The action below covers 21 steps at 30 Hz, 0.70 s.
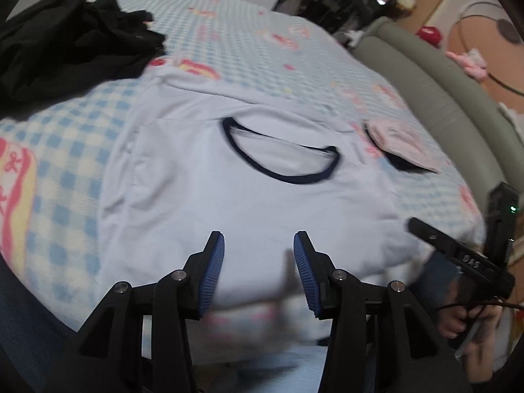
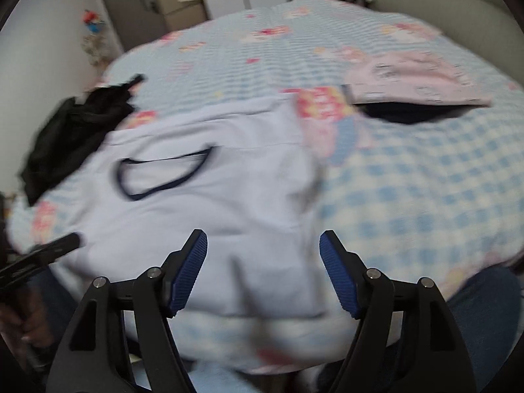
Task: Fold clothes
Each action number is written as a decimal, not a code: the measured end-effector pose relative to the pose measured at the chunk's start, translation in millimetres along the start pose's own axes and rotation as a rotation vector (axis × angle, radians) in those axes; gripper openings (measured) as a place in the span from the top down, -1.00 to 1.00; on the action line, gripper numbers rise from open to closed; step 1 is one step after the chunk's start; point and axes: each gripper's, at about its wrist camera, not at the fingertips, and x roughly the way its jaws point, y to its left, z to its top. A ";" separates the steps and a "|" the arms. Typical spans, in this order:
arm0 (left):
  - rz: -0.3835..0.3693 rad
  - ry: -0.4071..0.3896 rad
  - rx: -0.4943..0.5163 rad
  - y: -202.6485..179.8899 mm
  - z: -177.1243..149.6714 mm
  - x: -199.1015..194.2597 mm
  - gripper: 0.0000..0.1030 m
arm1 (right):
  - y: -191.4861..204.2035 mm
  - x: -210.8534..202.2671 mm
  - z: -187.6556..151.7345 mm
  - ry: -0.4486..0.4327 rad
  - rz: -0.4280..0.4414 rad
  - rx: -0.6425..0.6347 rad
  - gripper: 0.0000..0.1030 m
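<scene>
A pale blue T-shirt with a dark navy collar lies partly folded on the bed; it also shows in the right wrist view. My left gripper is open and empty above the shirt's near edge. My right gripper is open and empty above the shirt's near right part. The right gripper's body shows at the right of the left wrist view, held in a hand. The left gripper's body shows at the left edge of the right wrist view.
A checked blue bedcover with pink prints covers the bed. A black clothes heap lies at the far left. A folded pink garment on a dark one lies at the right. A grey padded bed frame runs along the right.
</scene>
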 end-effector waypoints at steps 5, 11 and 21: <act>0.124 0.091 0.013 4.4 -11.0 18.8 0.02 | 31.3 27.6 -16.6 0.074 -0.020 -0.069 -0.44; 0.130 0.097 -0.033 22.1 -15.6 7.9 0.03 | 10.3 31.5 -19.3 0.080 -0.144 -0.073 0.03; 0.010 0.023 -0.021 -2.3 -11.9 -1.5 -0.07 | 35.0 -0.9 -11.9 0.016 0.061 -0.073 -0.20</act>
